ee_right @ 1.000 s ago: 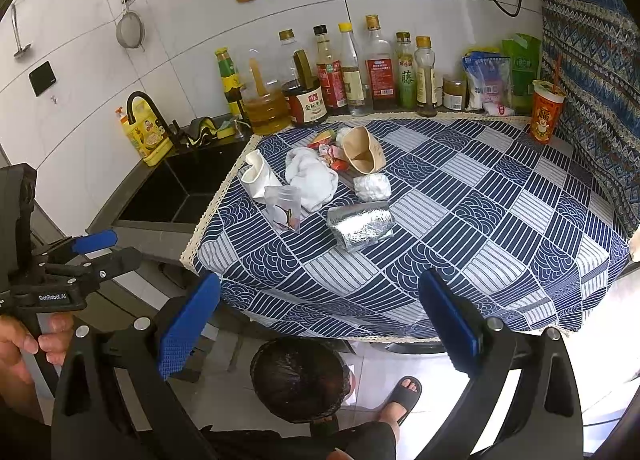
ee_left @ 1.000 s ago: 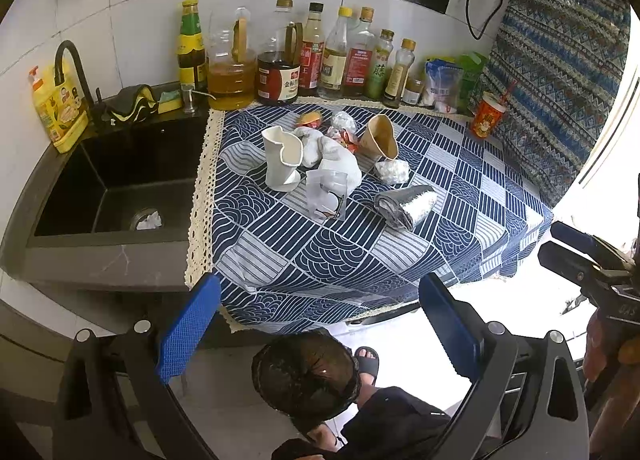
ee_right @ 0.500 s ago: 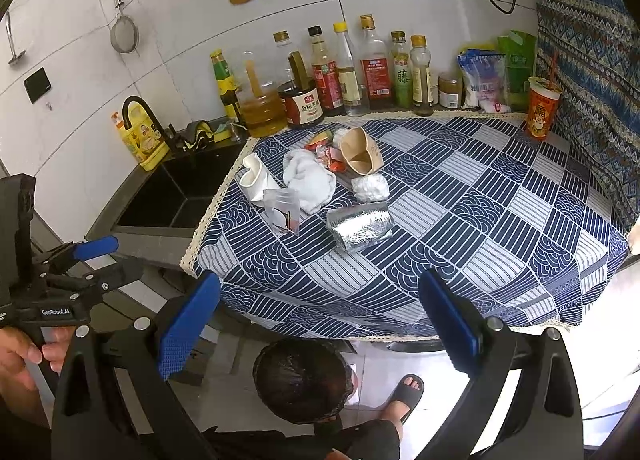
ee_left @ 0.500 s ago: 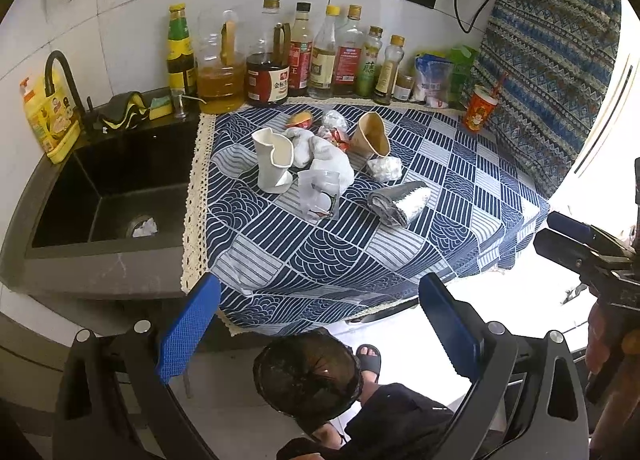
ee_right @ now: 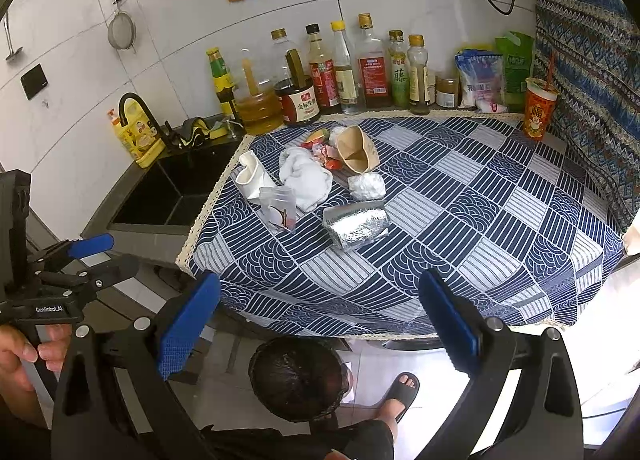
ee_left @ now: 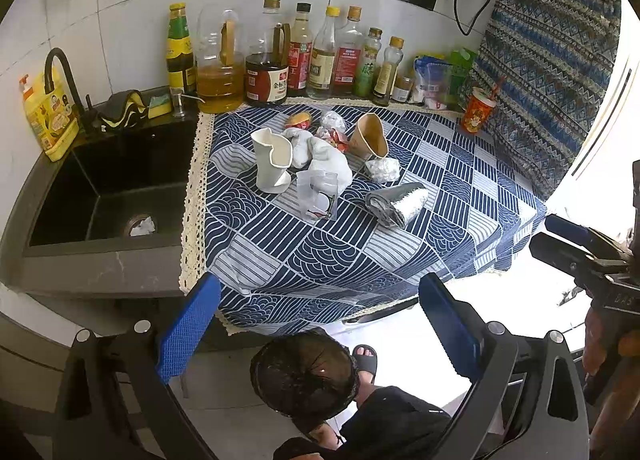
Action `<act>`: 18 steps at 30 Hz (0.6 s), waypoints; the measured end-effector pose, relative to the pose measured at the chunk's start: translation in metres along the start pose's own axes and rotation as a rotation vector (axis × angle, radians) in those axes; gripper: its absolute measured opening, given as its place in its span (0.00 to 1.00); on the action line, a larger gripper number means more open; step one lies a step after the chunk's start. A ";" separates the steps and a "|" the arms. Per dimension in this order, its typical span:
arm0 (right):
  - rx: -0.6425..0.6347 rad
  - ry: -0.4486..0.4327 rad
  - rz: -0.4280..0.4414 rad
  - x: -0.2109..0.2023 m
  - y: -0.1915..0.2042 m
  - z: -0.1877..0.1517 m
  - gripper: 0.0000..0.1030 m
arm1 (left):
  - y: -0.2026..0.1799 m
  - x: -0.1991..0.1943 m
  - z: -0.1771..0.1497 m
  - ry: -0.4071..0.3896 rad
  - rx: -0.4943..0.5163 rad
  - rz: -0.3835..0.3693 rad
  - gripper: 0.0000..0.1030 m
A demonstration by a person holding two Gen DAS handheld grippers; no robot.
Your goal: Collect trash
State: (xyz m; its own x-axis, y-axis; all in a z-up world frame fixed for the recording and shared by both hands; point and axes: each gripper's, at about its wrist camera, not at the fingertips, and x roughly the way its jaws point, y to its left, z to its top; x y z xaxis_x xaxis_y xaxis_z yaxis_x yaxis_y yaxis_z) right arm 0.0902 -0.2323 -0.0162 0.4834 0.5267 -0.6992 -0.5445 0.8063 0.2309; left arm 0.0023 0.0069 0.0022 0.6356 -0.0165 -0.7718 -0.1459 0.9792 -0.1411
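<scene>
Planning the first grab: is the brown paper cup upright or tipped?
Tipped. The brown paper cup lies on its side on the tablecloth, mouth showing.

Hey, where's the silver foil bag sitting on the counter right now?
The foil bag lies on its side on the blue patterned cloth, nearest the front edge of the pile, just in front of the small crumpled foil ball and right of the clear plastic cup.

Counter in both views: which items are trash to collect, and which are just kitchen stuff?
Trash: crushed white cup, brown paper cup, foil roll, foil ball, clear plastic bag, white tissue wad, wrappers.

Bystanders: condiment bottles, red drink cup, dish soap.
</scene>
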 end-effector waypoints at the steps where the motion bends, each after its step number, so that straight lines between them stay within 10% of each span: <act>1: -0.002 0.001 0.000 0.000 0.001 0.000 0.95 | 0.001 0.000 0.000 0.000 -0.002 -0.003 0.94; 18: -0.018 0.031 0.003 0.010 -0.006 0.013 0.95 | 0.002 0.011 0.013 0.017 -0.009 -0.010 0.94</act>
State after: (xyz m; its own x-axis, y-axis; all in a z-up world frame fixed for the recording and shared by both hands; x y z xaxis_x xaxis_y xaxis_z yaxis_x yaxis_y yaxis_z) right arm 0.1074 -0.2281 -0.0160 0.4606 0.5201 -0.7193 -0.5583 0.7998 0.2207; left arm 0.0187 0.0116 0.0016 0.6240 -0.0299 -0.7809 -0.1463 0.9771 -0.1543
